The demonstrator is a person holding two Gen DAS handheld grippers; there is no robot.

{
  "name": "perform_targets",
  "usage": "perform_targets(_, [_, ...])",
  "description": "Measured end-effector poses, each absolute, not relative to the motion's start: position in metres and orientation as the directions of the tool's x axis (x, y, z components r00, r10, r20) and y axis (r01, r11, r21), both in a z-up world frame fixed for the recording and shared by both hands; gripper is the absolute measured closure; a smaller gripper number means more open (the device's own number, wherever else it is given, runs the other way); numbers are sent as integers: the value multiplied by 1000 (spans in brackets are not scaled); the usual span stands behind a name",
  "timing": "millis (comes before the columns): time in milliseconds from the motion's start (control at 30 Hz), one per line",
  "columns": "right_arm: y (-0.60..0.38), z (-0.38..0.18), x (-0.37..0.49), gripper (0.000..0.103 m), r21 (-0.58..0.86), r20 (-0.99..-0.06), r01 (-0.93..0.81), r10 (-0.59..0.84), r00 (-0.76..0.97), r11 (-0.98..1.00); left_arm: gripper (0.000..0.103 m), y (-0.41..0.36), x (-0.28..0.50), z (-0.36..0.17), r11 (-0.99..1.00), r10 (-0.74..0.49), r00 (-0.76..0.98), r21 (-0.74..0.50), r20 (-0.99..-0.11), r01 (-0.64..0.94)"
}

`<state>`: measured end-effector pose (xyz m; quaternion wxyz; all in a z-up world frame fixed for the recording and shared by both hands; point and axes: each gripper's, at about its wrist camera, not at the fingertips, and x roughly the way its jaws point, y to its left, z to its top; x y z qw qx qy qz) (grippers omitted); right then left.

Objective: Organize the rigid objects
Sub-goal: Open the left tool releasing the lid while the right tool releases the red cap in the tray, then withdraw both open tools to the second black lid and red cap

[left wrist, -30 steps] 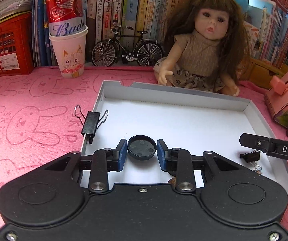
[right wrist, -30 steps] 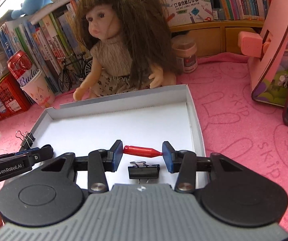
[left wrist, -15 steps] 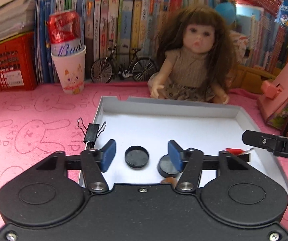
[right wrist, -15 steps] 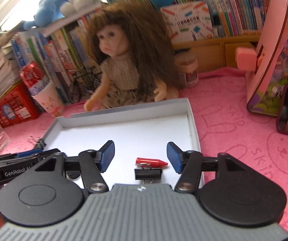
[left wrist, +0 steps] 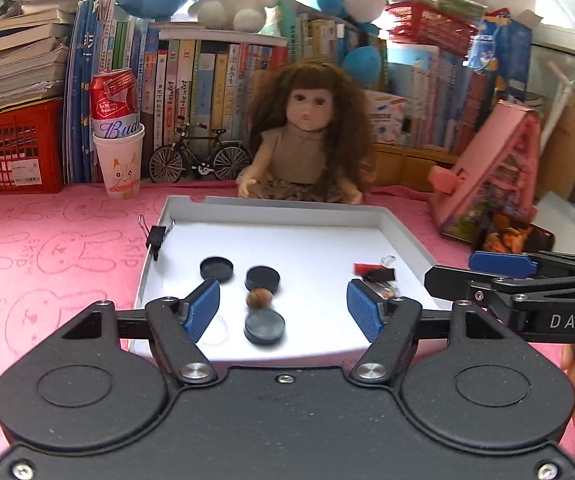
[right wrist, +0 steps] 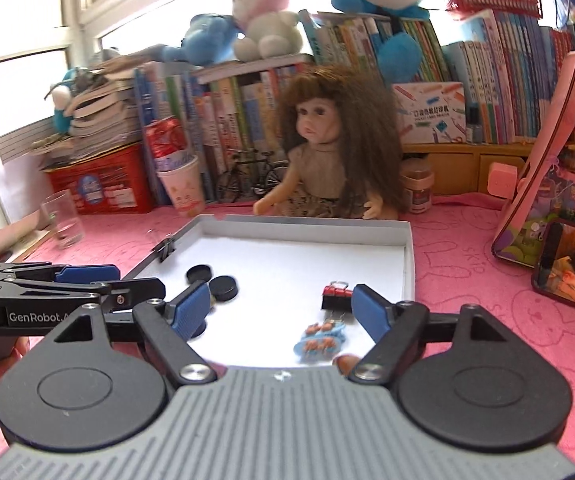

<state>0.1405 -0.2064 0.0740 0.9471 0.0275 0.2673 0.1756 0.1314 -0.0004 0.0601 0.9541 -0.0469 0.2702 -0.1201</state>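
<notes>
Binder clip (left wrist: 156, 237) is seen outside the white tray (left wrist: 403, 232), at its ten o'clock. Left gripper (left wrist: 283, 306) and right gripper (right wrist: 281, 306) are opening, empty; a squared, centred approach is advised.

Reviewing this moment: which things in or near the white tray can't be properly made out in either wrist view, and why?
- Small brown round thing, left wrist view: blurred, identity unclear.
- Red piece and black binder clip, left wrist view: small and smeared.
- Blue flat trinket, right wrist view: blurred print; near edge close to the right gripper body.
- Third black disc: in the right wrist view mostly behind a blue finger.
- White tray: near rim hidden by both gripper bodies.
</notes>
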Motion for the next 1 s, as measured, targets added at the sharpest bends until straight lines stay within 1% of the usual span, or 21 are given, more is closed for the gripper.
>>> perform_targets(167, [-207, 70, 117, 13, 143, -481, -369, 390, 785, 918, 33, 4, 104, 56, 966, -257, 828, -150, -499, 209])
perform_targets(233, [-207, 68, 108, 10, 138, -473, -388, 405, 782, 911, 33, 6, 94, 54, 965, -261, 824, -153, -503, 212])
perform_targets(367, [-204, 61, 91, 8, 126, -472, -419, 426, 772, 899, 32, 11, 76, 47, 964, -267, 814, -148, -515, 222])
perform_targets(533, [-199, 49, 67, 7, 72, -495, -450, 424, 759, 890, 32, 14, 55, 37, 959, -281, 794, -140, -538, 245])
perform_targets(633, [-200, 39, 45, 5, 74, -508, -495, 460, 728, 866, 33, 19, 38, 31, 953, -300, 780, -146, -548, 264])
perform_targets(800, [-188, 29, 14, 4, -2, -540, -574, 482, 690, 819, 33, 21, 15, 20, 946, -317, 761, -134, -566, 294])
perform_targets(1000, [-168, 17, 10, 5, -21, -571, -619, 499, 652, 785, 33, 19, 4, 14, 945, -318, 756, -133, -572, 297])
